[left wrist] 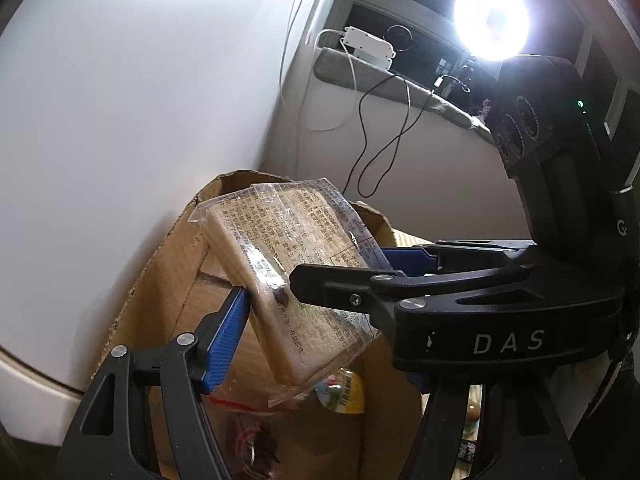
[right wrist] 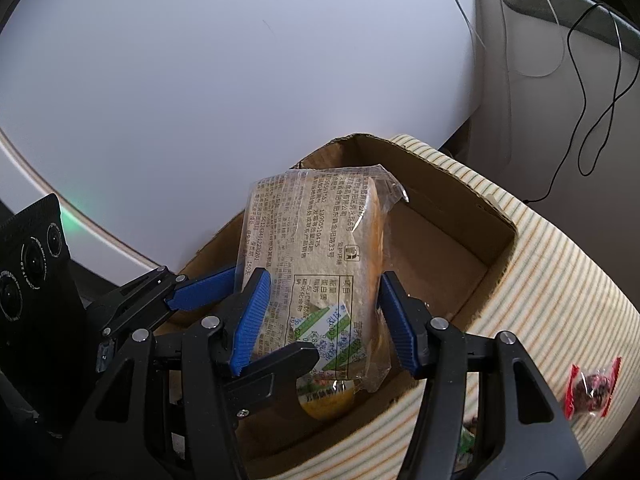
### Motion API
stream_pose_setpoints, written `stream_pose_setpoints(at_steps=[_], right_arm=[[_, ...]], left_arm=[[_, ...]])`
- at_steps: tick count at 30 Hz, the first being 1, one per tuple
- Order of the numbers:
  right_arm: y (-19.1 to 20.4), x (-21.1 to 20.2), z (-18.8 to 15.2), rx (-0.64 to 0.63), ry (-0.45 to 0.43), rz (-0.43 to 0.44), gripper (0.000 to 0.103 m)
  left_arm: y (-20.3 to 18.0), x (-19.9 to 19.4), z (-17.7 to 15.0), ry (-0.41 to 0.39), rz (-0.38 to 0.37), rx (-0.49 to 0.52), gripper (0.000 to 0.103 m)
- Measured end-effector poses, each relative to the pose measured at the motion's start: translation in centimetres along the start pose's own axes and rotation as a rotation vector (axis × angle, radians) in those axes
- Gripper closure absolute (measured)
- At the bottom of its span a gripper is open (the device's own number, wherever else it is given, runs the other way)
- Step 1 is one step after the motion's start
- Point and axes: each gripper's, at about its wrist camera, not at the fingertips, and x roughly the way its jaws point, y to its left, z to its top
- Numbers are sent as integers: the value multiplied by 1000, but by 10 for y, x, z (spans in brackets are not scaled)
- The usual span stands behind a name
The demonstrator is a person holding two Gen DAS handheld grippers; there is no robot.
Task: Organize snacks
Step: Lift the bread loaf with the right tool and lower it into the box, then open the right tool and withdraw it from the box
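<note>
Both grippers, left (left wrist: 316,312) and right (right wrist: 324,320), squeezed one wrapped bread pack (right wrist: 316,256) above the open cardboard box (right wrist: 460,240). Inside the box lay a yellow snack (right wrist: 326,402).

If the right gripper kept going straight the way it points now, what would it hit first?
The right gripper is already clamped on the wrapped bread pack, so that leads. Beyond it, the first thing in line looks like the inside of the cardboard box, probably its floor; depth is unclear.
</note>
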Motion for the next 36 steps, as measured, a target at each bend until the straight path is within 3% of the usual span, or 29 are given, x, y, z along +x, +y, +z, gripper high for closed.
stream_pose_setpoints(at_steps=[6, 11, 17, 21, 29, 36], right_arm=[[-3, 7, 4, -3, 7, -8, 44], [-2, 6, 5, -15, -6, -69, 39], [-5, -13, 2, -4, -32, -103, 38], [-6, -30, -4, 2, -55, -117, 32], [-6, -70, -35, -33, -104, -176, 32], [-14, -111, -86, -67, -147, -275, 32]], left_arm=[[5, 1, 2, 9, 1, -3, 36], [1, -1, 0, 2, 46, 27, 36], [3, -10, -4, -4, 57, 25, 36], [-2, -23, -7, -17, 60, 28, 36], [-26, -48, -16, -52, 32, 52, 36], [-57, -63, -34, -58, -8, 94, 36]])
